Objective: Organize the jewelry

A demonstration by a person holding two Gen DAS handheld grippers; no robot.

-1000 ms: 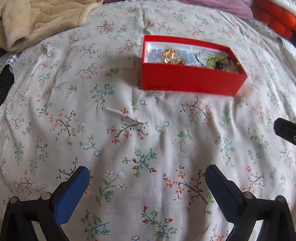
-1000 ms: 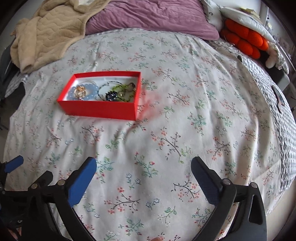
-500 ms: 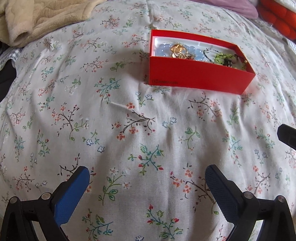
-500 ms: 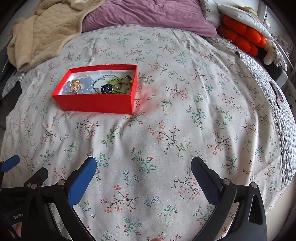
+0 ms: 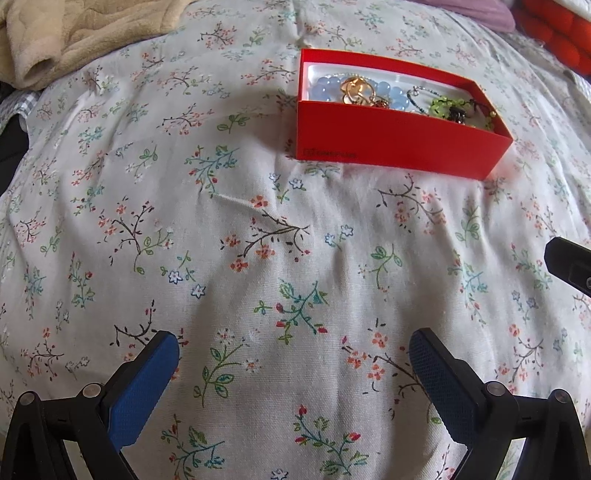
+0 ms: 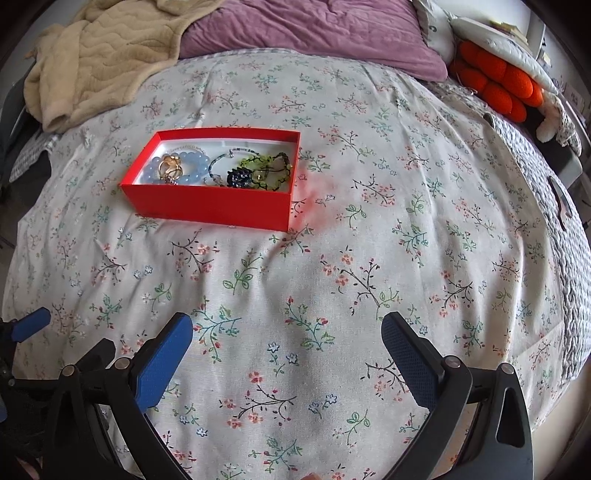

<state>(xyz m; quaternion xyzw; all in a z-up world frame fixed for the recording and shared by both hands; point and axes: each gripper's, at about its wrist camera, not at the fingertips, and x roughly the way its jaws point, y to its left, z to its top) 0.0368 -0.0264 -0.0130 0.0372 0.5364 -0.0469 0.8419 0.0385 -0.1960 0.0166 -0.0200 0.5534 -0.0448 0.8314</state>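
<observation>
We found the jewelry [image 6: 218, 168] lying inside a red box [image 6: 207, 205] on the bed [image 6: 369, 258]. Both the left gripper [image 5: 293, 373] and the right gripper [image 6: 286, 358] stood spread wide, grasping nothing, well short of the box.

I see a bed under a floral sheet [image 6: 369, 258], with a beige blanket [image 6: 103, 66] and purple pillow [image 6: 314, 33] at its far edge.

matt red card box [image 6: 218, 206] on soft printed cotton sheet [image 6: 332, 280]; glossy blue beads [image 6: 192, 162]; fleecy beige blanket [image 6: 107, 55].
</observation>
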